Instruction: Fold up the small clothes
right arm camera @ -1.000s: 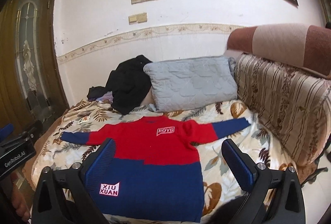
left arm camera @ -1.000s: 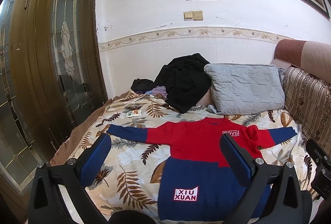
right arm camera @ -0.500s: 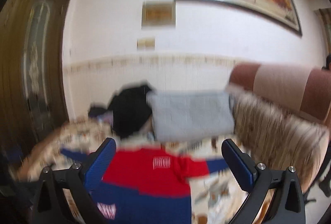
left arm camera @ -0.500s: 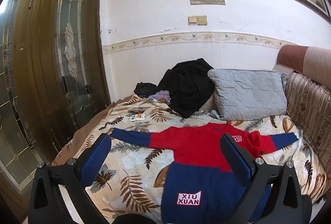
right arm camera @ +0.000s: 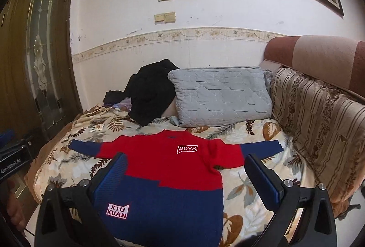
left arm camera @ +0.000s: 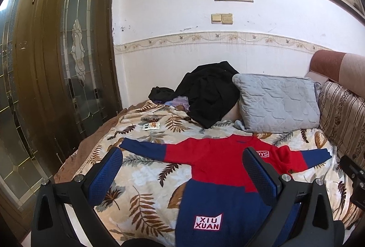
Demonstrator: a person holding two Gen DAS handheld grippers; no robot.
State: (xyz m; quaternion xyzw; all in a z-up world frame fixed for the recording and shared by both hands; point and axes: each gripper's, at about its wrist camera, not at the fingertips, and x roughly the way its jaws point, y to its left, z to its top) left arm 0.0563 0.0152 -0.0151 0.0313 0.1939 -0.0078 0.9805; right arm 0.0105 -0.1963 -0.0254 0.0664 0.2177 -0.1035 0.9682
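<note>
Leaf-print bedding (right arm camera: pixel 248 190) is covering the bed, and your red and blue sweater (right arm camera: pixel 168 169) is lying flat on it, sleeves stretched out to both sides, just in front of the grey pillow (right arm camera: pixel 219 99). Black clothes (left arm camera: pixel 209 92) are sitting piled beside that pillow. You are holding your left gripper (left arm camera: pixel 182 176) and right gripper (right arm camera: pixel 186 178) above the sweater, both with jaws spread wide and gripping nothing.
</note>
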